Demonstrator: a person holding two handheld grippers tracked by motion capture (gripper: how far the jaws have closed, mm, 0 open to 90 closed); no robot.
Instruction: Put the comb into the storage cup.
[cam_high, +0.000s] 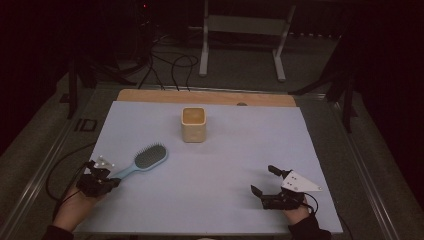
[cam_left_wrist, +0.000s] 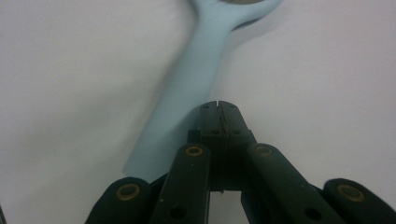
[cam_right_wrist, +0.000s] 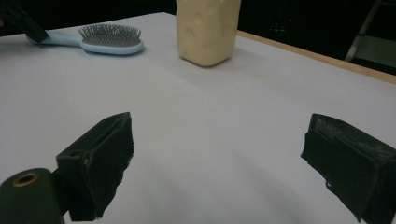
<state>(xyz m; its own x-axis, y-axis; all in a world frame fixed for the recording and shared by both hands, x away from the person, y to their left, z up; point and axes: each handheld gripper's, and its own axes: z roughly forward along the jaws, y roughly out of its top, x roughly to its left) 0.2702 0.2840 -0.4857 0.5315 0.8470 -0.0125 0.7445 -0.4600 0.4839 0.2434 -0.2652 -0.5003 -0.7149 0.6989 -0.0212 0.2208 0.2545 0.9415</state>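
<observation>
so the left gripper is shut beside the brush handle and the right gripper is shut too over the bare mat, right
Not quite: the right gripper is open. The right gripper view shows its two jaws standing wide apart with only the bare mat between them. The rest holds: the left gripper is shut, its jaws pressed together beside the brush handle, not around it, as the left gripper view shows.

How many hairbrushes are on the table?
1. The light blue hairbrush lies on the table's near left, its handle by the left gripper. Nothing seems hidden.
</observation>
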